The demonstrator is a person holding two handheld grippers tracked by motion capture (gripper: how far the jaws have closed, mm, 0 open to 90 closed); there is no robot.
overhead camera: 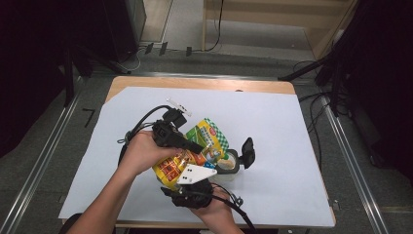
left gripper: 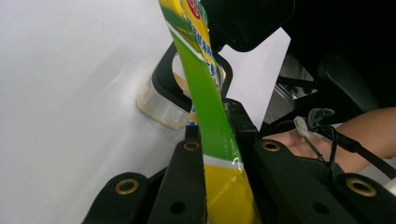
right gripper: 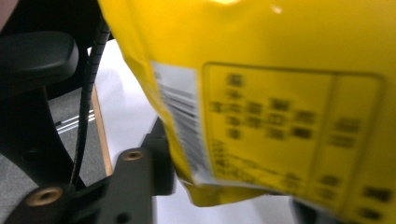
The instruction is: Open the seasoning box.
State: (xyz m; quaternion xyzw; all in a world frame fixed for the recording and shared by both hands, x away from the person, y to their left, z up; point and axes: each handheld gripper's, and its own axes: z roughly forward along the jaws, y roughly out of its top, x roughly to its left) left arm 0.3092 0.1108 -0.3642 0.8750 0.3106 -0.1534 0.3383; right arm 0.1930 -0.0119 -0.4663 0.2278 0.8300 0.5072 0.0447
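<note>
Pouch hanging between both grippers over the cup.
Yellow-and-green, crinkling; left gripper is pinching its green edge, right gripper is clasping its yellow end.

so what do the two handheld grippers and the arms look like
Both grippers are black: the left gripper trails black cables, and the right gripper carries a grey three-cornered plate. Its jaws show brass-coloured rivets. The person's forearms are bare, no sleeves visible.

A yellow and green printed snack pouch is held up at the centre of the high view, tilted toward the upper right; just right of it a clear container with pale contents is seen, black lid open
</note>
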